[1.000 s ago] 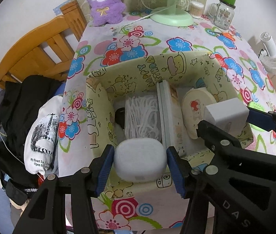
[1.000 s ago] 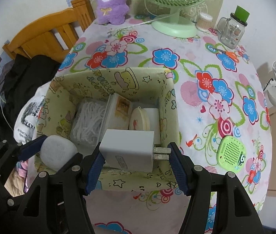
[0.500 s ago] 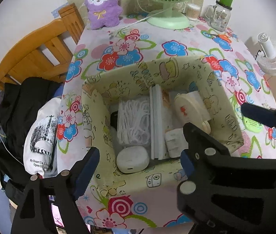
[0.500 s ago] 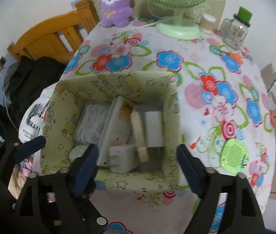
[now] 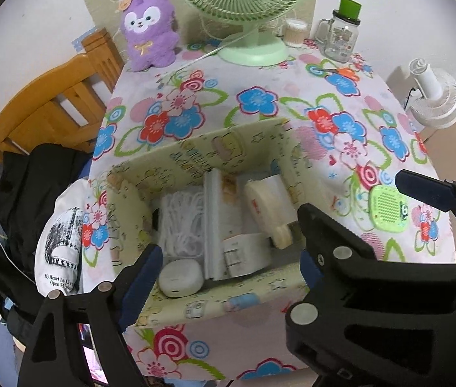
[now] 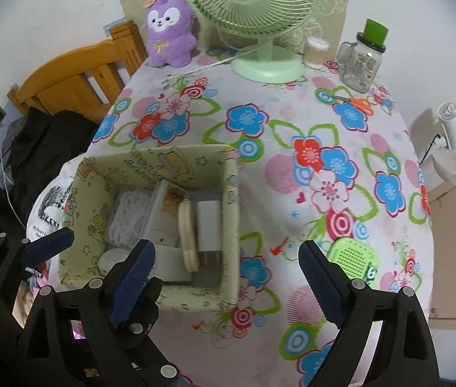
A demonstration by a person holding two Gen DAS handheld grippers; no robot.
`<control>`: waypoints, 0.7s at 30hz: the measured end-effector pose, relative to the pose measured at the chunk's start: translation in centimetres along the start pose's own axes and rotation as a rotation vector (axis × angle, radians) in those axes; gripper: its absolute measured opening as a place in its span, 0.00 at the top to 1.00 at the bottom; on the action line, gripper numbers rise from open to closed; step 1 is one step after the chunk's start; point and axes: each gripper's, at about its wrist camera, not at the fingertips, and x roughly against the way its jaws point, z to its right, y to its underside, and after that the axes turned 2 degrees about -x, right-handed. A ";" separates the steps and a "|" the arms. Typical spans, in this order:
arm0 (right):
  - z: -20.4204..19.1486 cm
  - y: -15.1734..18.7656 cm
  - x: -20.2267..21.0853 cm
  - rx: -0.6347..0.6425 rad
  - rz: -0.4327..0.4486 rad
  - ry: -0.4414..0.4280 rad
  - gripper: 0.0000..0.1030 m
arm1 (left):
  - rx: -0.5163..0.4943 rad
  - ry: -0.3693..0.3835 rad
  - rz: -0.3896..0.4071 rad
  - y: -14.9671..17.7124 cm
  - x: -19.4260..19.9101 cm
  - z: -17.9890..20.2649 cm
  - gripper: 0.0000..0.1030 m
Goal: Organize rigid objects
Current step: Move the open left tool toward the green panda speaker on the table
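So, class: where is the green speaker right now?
The green speaker lies on the floral tablecloth, right of the storage box, beside the right claw's outer finger.

I see the counter (image 6: 292, 213) under a floral cloth. Near its front-left edge sits the yellow patterned box (image 6: 231, 225). A green perforated gadget (image 6: 353, 258) lies flat at the front right, well apart from the box. Along the back: purple plush (image 6: 169, 29), green desk fan (image 6: 266, 64), a small round tub (image 6: 316, 51) just beside the fan base, glass mug jar with green lid (image 6: 364, 61). Orange scissors (image 6: 355, 101) lie near the jar.
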 end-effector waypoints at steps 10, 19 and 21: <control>3.6 -0.2 1.5 -0.010 0.019 0.008 0.10 | -0.011 0.015 0.023 -1.1 1.0 3.4 0.14; 6.6 -0.1 2.3 -0.019 0.026 0.012 0.10 | -0.024 0.024 0.031 -2.0 1.4 6.5 0.14; 7.3 -0.1 2.4 -0.023 0.024 0.014 0.10 | -0.029 0.026 0.031 -2.2 1.5 7.1 0.14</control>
